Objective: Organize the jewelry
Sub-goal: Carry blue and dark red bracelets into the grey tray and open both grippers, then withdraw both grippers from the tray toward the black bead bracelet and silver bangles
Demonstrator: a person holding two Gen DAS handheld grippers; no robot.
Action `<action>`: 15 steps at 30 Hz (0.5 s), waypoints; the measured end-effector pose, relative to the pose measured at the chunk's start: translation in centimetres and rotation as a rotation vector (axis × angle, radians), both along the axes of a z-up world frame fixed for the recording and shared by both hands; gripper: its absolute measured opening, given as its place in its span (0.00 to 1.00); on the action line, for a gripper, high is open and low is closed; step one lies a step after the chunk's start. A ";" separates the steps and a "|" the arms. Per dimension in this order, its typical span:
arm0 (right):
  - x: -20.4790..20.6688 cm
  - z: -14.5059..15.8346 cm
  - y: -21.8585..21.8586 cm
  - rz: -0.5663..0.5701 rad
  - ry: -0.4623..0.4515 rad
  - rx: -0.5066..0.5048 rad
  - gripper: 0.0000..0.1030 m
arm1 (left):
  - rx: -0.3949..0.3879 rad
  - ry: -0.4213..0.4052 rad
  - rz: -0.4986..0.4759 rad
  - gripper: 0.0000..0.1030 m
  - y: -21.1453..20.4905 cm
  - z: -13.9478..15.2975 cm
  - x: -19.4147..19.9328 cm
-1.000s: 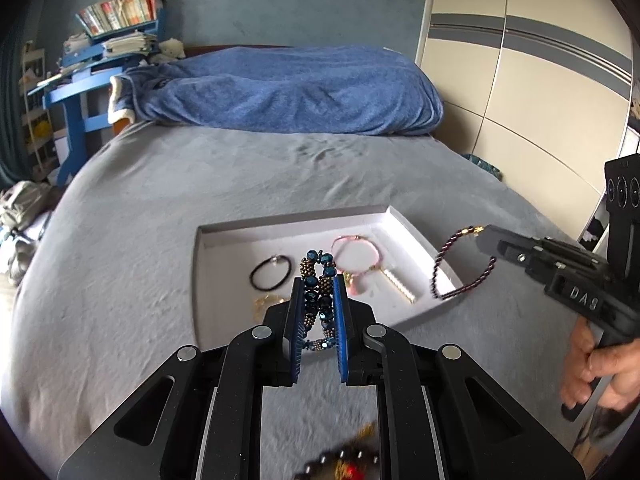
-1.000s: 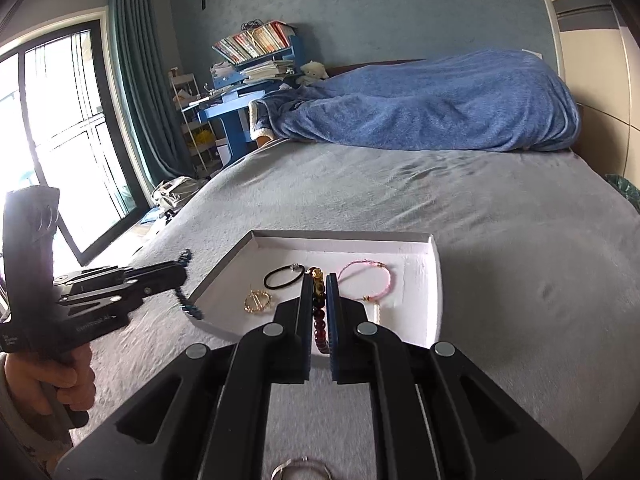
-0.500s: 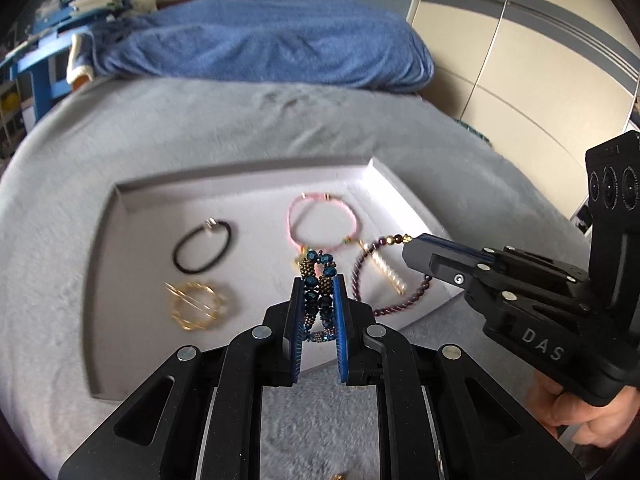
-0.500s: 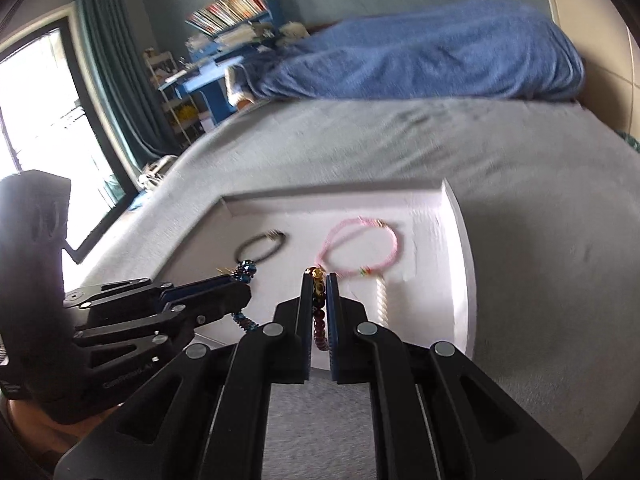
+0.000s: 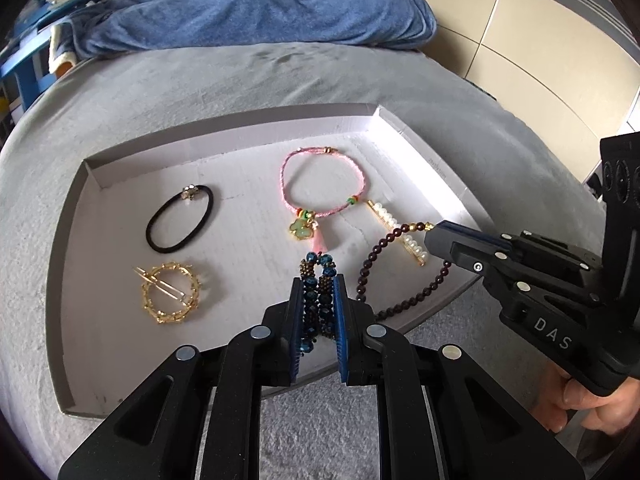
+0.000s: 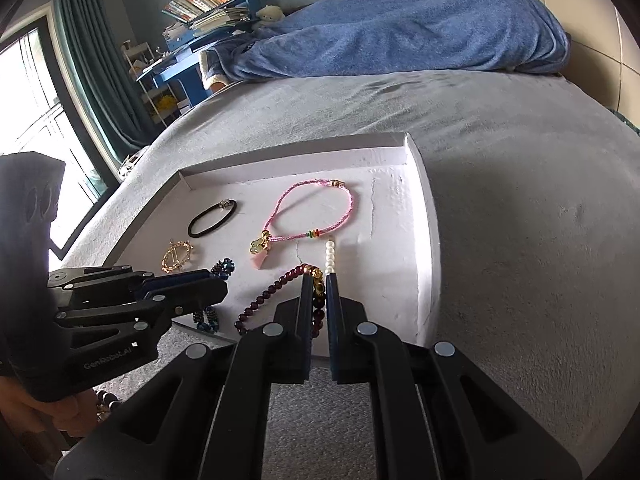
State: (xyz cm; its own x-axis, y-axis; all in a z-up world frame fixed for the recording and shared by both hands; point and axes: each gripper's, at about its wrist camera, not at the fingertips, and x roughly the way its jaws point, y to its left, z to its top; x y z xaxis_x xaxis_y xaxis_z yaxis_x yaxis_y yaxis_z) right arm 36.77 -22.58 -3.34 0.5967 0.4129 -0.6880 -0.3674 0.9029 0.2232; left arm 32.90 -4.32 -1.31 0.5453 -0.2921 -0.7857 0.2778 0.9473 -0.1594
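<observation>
Grey bed [image 5: 280, 80] bearing a shallow white tray [image 5: 420, 152], blue blanket [image 6: 400, 32] behind. Both tongs slant downward over the tray's near edge. Left tongs [image 5: 319, 300] pinch a blue beaded bracelet [image 5: 319, 272]; right tongs [image 6: 318, 292] pinch a dark red beaded bracelet [image 6: 272, 292], its loop hanging onto the tray floor. A pink cord bracelet [image 5: 320, 184], black hair tie [image 5: 180, 220], gold ring-shaped clip [image 5: 170, 296] and pearl clip [image 5: 390, 220] lie inside the tray.

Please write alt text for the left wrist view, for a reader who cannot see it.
The left gripper clamps a blue beaded bracelet over a white tray on a grey bed; the right gripper holds a dark red beaded bracelet. A pink cord bracelet, black hair tie and gold hair clip lie inside.
</observation>
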 end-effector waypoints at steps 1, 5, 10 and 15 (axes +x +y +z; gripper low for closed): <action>0.0 0.0 0.1 0.003 -0.001 -0.007 0.06 | -0.006 0.005 0.007 0.17 0.1 0.0 0.1; -0.3 0.2 0.3 -0.011 -0.014 -0.028 0.08 | -0.016 0.003 0.029 0.41 0.9 0.0 -0.1; -0.9 0.6 -0.1 -0.019 -0.034 -0.010 0.36 | -0.011 -0.039 0.022 0.59 1.4 0.8 -1.1; -2.1 1.3 -0.5 -0.015 -0.070 0.000 0.49 | -0.022 -0.101 0.053 0.78 2.5 1.9 -2.6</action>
State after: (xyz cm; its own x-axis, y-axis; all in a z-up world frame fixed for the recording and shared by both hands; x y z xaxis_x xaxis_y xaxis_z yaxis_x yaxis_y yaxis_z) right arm 34.69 -23.11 -2.09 0.6495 0.4035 -0.6445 -0.3683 0.9085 0.1976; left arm 30.27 -1.81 0.61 0.6362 -0.2771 -0.7201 0.2431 0.9577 -0.1537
